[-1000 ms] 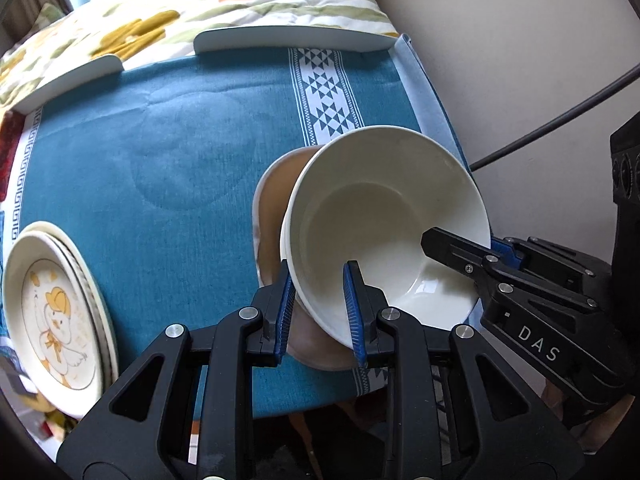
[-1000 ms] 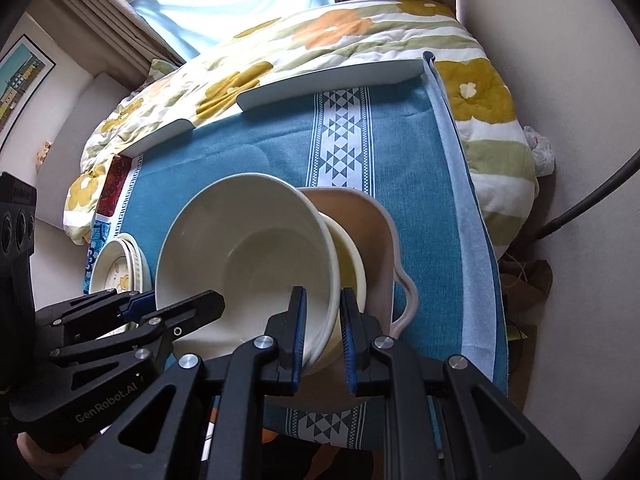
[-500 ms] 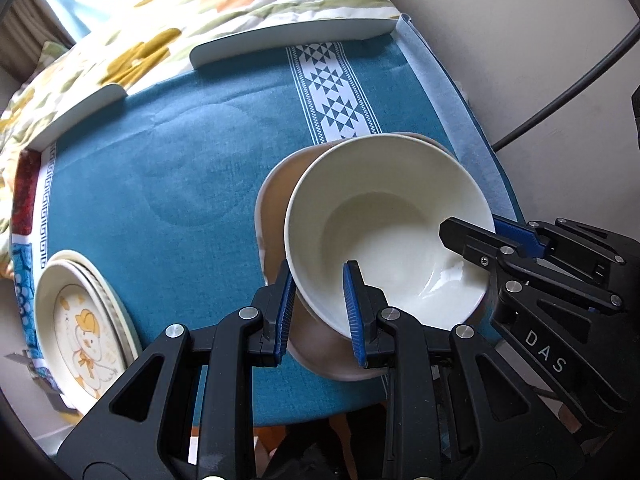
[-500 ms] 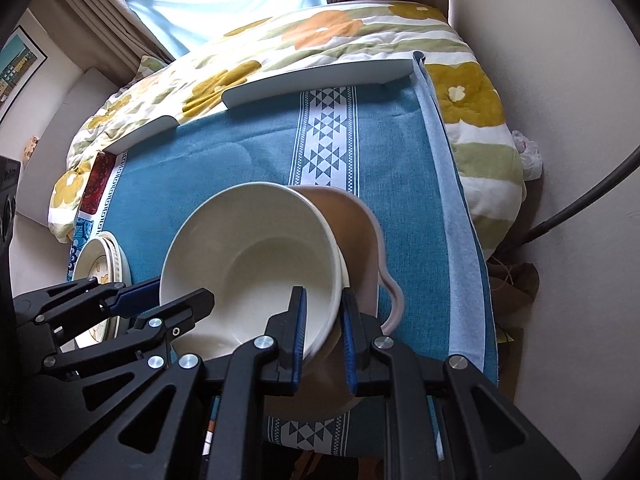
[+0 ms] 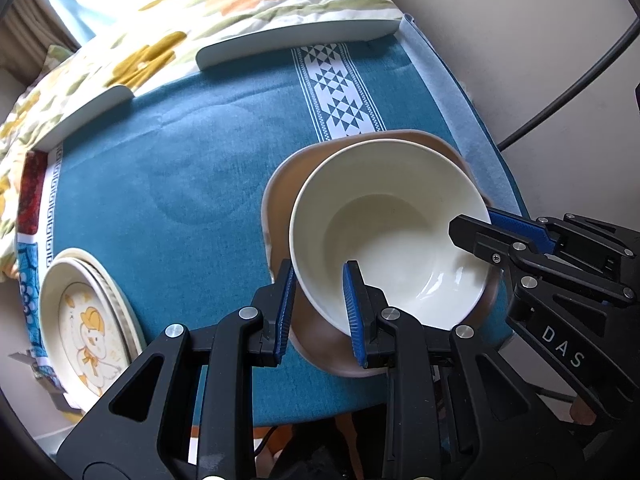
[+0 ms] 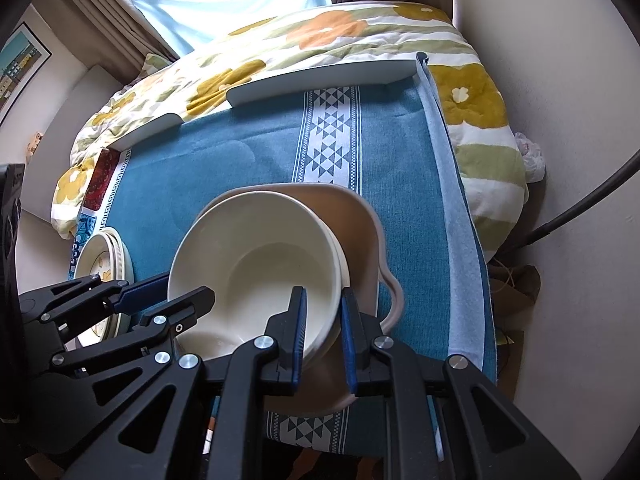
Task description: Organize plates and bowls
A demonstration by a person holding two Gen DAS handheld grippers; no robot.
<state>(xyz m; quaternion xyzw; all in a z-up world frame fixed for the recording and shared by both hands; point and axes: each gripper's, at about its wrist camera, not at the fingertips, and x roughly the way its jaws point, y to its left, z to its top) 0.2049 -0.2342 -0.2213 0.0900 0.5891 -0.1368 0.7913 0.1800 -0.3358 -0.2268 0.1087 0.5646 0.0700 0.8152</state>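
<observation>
A cream bowl [image 5: 392,236] [image 6: 260,276] rests nearly level inside a tan handled dish [image 5: 280,196] [image 6: 360,228] on the blue tablecloth's near right side. The rim of a second cream bowl [image 6: 345,264] shows under it. My left gripper [image 5: 320,276] [image 6: 184,286] is shut on the bowl's near-left wall, one pad inside and one outside. My right gripper [image 6: 323,294] [image 5: 474,222] is shut on the opposite rim in the same way. A stack of plates [image 5: 86,320] [image 6: 102,256] with a duck picture sits at the table's left edge.
The blue tablecloth [image 5: 200,160] has a white patterned stripe [image 5: 340,88]. White raised rails [image 5: 296,44] line the far edge, with a flowered quilt [image 6: 340,32] behind. A wall and a dark cable [image 5: 568,92] stand close on the right.
The cream bowl went from tilted and raised to nearly level, sinking onto the bowl below in the tan dish. Both grippers kept their hold on its rim.
</observation>
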